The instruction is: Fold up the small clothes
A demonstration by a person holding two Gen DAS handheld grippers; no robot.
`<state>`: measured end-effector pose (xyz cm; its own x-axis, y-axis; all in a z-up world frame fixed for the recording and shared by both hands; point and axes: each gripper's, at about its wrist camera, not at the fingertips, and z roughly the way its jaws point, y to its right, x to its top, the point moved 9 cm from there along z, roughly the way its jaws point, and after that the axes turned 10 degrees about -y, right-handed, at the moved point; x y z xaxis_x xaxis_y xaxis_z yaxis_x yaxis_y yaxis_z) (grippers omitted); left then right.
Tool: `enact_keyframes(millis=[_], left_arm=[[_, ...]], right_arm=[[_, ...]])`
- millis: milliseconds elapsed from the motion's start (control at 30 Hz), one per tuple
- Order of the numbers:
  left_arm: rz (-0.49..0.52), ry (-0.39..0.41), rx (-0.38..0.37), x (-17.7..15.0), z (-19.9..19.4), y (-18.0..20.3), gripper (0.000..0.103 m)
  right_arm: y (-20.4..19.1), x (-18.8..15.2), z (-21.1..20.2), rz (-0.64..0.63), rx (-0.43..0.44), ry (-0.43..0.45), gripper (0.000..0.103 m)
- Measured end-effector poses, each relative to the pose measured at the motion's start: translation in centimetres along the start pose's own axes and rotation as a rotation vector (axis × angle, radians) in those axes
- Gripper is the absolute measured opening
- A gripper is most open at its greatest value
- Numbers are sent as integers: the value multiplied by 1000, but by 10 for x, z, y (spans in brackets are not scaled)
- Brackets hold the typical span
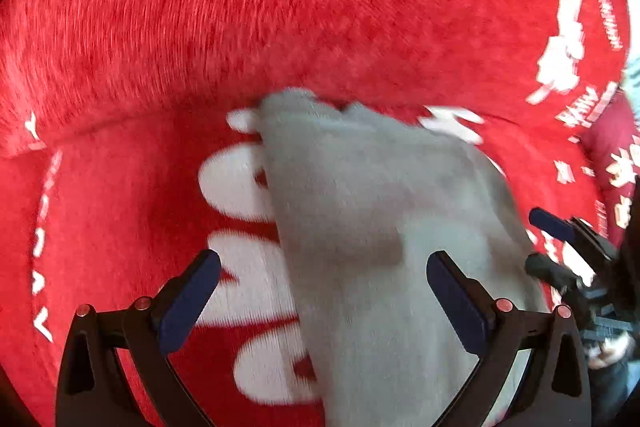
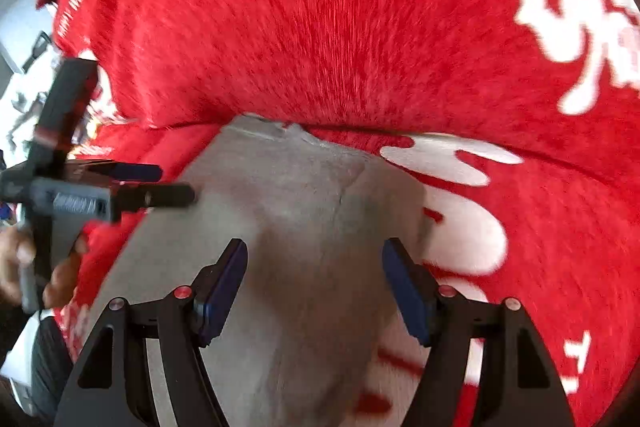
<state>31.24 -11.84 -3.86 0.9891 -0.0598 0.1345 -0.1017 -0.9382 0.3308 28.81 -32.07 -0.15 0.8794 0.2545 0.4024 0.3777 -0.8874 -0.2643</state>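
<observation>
In the left wrist view, the left hand-held gripper (image 1: 322, 285) is seen at the bottom of the frame with jaws wide apart and nothing held. The grey cloth (image 1: 372, 227) lies from centre to lower right on the red blanket (image 1: 280, 7). At the right edge the right hand-held gripper (image 1: 552, 239) is seen. In the right wrist view it (image 2: 314, 269) is likewise open and empty above the cloth (image 2: 288, 211), with the other gripper at the left edge. The step is judged to be the approach to a grasp; next, an edge must be pinched on each side.
</observation>
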Motion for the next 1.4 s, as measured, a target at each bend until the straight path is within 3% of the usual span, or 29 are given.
enact_keyframes(millis=[133,267,367,400,467,533,567,600,667,767,933,1033,1133,1400], left_arm=[[-7,-69,-38,-24,14,-6,103],[-74,-95,-145,-29,30,1,103],[-47,-84,-95,-23,41,15,103],[-39,-90,-94,-24,42,20,103],[-37,-85,-88,-20,46,30,103],[-5,-87,-91,-16,51,45,102],[12,-80,-66,-15,51,51,92],[30,-66,-51,-15,47,55,78],[44,-40,-60,-15,35,56,53],[49,-31,-102,-21,20,55,51],[100,0,-55,-40,-8,65,48],[82,21,-105,-57,-32,64,48],[92,44,-121,-83,-58,63,48],[122,68,-72,-150,-95,63,48]], right_arm=[[22,-34,-20,105,66,15,79],[31,-55,-6,229,175,-25,79],[19,-52,17,295,331,-61,79],[17,-51,25,305,341,-76,79],[12,-40,33,293,331,-25,79],[6,-32,41,298,321,-34,71],[-1,-28,45,293,331,-59,54],[-8,-25,47,283,320,-67,45],[-17,-22,42,251,305,-54,38],[-27,-20,23,227,313,-18,32],[-60,-22,-7,156,268,5,31],[-81,-27,-29,117,243,19,31],[-102,-39,-51,89,250,34,31],[-160,-92,-90,57,260,45,31]])
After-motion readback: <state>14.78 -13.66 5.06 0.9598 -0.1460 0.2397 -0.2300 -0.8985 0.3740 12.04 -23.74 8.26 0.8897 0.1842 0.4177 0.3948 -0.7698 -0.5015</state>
